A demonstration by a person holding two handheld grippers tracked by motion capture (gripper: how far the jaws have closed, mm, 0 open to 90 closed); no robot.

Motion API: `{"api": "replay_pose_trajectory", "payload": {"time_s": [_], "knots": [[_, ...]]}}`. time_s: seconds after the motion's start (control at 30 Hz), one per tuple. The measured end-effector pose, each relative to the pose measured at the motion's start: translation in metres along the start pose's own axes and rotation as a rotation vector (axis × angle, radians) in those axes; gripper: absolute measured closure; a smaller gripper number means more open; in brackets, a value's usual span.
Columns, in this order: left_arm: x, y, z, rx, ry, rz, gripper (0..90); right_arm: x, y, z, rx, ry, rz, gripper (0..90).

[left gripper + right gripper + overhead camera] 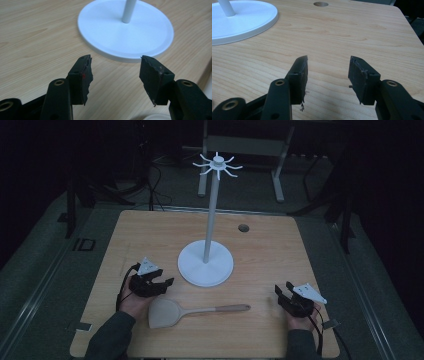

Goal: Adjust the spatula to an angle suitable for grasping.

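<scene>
A white stand (206,262) with a round base, a tall pole and a ring of hooks on top (217,166) rises from the middle of the wooden table. A beige spatula (170,312) lies flat in front of it, its blade to the left and its handle pointing right. My left gripper (163,281) is open just above the blade, its jaws aimed at the stand's base (126,27). Over at the front right, my right gripper (281,288) is open with bare table between its jaws. The base's edge (242,21) is at the upper left in the right gripper view.
The wooden table (150,235) has a small round hole (243,228) at its back right, which is also in the right gripper view as a hole (320,4). Dark floor, cables and a grey frame (280,170) lie beyond the far edge.
</scene>
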State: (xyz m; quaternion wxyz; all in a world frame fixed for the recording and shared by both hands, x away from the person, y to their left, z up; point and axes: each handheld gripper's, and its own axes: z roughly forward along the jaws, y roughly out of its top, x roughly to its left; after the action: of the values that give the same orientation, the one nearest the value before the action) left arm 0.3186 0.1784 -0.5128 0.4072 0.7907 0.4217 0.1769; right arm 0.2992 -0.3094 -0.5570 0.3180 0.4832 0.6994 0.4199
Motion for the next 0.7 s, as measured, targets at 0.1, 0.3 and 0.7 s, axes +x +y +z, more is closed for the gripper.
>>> {"api": "replay_pose_trajectory", "payload": {"time_s": [0.1, 0.3, 0.7], "knots": [[-0.005, 0.002, 0.004, 0.002, -0.009, 0.009, 43.0, 0.000, 0.000, 0.000, 0.000, 0.004, -0.004, 49.3], [-0.012, 0.004, 0.011, 0.009, -0.030, 0.023, 43.0, 0.001, 0.000, 0.000, -0.003, 0.007, -0.008, 48.8], [-0.033, 0.020, 0.021, 0.025, -0.081, 0.099, 44.7, 0.000, 0.000, 0.000, -0.007, 0.008, -0.003, 48.8]]}}
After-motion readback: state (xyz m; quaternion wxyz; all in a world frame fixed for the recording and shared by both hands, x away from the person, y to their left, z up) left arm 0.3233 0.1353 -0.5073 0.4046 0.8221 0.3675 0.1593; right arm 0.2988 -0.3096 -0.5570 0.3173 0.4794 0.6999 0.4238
